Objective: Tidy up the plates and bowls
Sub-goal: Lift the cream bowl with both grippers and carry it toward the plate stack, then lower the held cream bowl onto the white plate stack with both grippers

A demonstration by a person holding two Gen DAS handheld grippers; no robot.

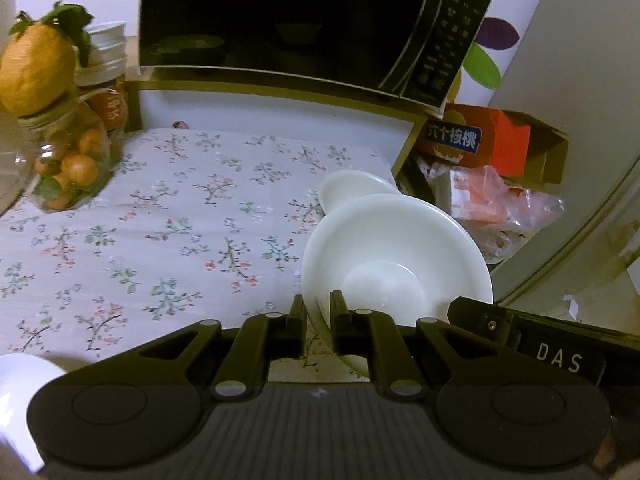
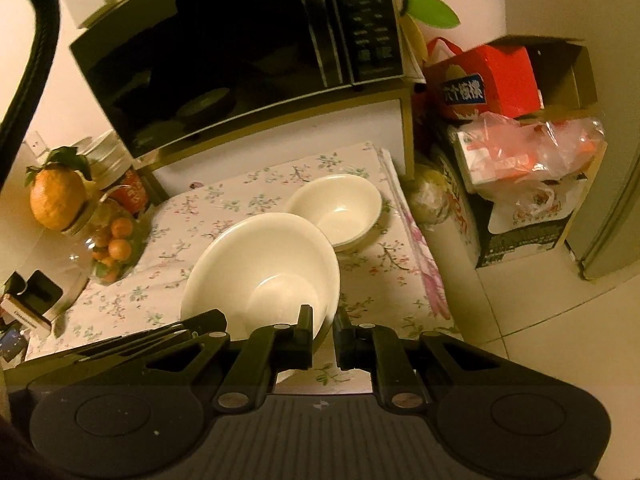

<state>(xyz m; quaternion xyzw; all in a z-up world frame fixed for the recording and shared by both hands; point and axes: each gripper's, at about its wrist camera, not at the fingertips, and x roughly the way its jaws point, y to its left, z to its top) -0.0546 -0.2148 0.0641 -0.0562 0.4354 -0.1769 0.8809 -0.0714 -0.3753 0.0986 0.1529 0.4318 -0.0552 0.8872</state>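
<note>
A large white bowl (image 1: 396, 256) hangs tilted a little above the floral tablecloth (image 1: 160, 220), held from both sides. My left gripper (image 1: 318, 304) is shut on its near-left rim. In the right wrist view the same large bowl (image 2: 260, 264) has my right gripper (image 2: 323, 316) shut on its near-right rim. A smaller white bowl (image 2: 336, 208) stands upright on the cloth just behind it; in the left wrist view this small bowl (image 1: 352, 188) is half hidden by the large one. The right gripper's black body (image 1: 560, 352) shows at the lower right of the left wrist view.
A black microwave (image 1: 280, 16) sits on a shelf over the back of the table. A glass jar of small oranges (image 1: 68, 168) with an orange fruit (image 1: 36, 68) on top stands at the left. Boxes and plastic bags (image 2: 520, 152) crowd the floor to the right of the table edge.
</note>
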